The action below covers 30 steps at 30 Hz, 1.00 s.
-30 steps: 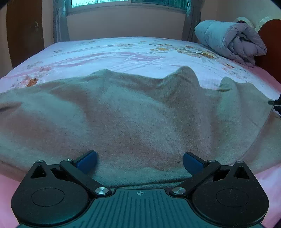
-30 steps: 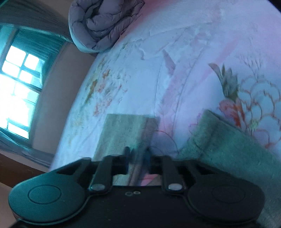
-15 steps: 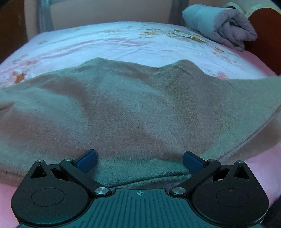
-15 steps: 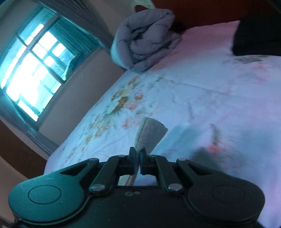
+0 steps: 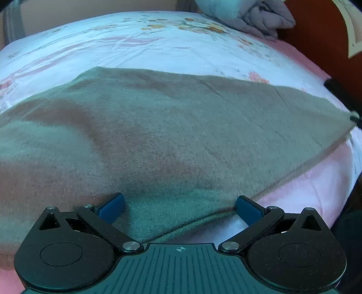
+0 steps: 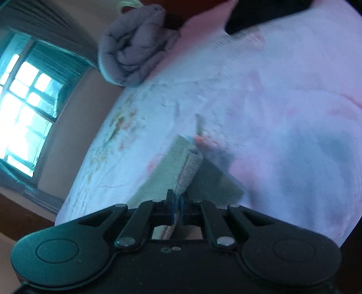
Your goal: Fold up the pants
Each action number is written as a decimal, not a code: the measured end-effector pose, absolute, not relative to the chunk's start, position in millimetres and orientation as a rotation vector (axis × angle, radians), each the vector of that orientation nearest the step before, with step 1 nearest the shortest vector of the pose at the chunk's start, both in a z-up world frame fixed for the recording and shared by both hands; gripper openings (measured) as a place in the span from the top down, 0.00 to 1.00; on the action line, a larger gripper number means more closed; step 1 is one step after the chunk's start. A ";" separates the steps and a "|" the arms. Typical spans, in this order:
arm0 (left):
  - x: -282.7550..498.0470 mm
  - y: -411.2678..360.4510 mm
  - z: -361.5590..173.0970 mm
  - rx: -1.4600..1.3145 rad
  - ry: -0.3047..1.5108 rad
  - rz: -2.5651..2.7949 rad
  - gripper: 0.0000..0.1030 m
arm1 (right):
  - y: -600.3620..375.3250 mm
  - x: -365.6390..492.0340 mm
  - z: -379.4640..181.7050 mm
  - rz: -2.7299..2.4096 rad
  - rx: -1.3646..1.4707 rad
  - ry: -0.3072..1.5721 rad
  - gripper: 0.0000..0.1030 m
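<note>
The grey-brown pants (image 5: 172, 140) lie spread over the bed and fill most of the left wrist view. My left gripper (image 5: 179, 205) is open, its blue fingertips (image 5: 112, 207) resting at the pants' near edge, with cloth lying between them. My right gripper (image 6: 177, 203) is shut on an end of the pants (image 6: 181, 167) and holds it pulled taut above the sheet. In the left wrist view that held corner runs to the far right edge (image 5: 348, 117).
The bed has a pink and white flowered sheet (image 5: 135, 45). A rolled grey duvet (image 6: 135, 52) lies at the head end by the dark red headboard (image 5: 316, 34). A window (image 6: 25, 108) is beyond the bed. A black item (image 6: 260, 15) lies on the sheet.
The right gripper has pulled its end of the pants outward, and the humps in the cloth have flattened into a taut sheet. The left gripper stayed open at the near edge.
</note>
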<state>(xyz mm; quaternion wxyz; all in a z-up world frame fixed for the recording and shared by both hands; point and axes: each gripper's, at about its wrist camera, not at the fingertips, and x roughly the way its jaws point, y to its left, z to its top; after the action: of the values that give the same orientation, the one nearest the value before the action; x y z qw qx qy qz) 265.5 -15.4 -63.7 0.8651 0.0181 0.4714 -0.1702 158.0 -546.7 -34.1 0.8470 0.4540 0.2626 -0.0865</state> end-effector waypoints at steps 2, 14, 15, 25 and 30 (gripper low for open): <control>265.5 -16.3 -63.6 0.052 0.990 -0.365 0.00 | -548.5 159.3 -41.3 -0.196 0.960 0.577 1.00; 263.2 -17.7 -64.0 0.068 0.981 -0.356 0.00 | -573.9 116.4 -78.7 -0.270 1.135 0.483 0.94; 263.3 -17.3 -63.8 0.065 0.982 -0.357 0.00 | -574.7 117.6 -82.2 -0.270 1.158 0.476 0.94; 262.5 -17.3 -64.2 0.067 0.973 -0.348 0.00 | -566.3 124.1 -85.3 -0.215 1.224 0.457 0.89; 259.4 -14.6 -63.9 0.058 0.957 -0.344 0.00 | -567.8 140.8 -86.3 -0.234 1.180 0.505 1.00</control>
<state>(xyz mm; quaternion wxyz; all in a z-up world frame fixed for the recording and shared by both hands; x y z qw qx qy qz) 259.4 -14.6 -63.9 0.8730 0.0279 0.4583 -0.1647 140.8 -567.8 -86.3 0.7946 0.5492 0.2348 -0.1089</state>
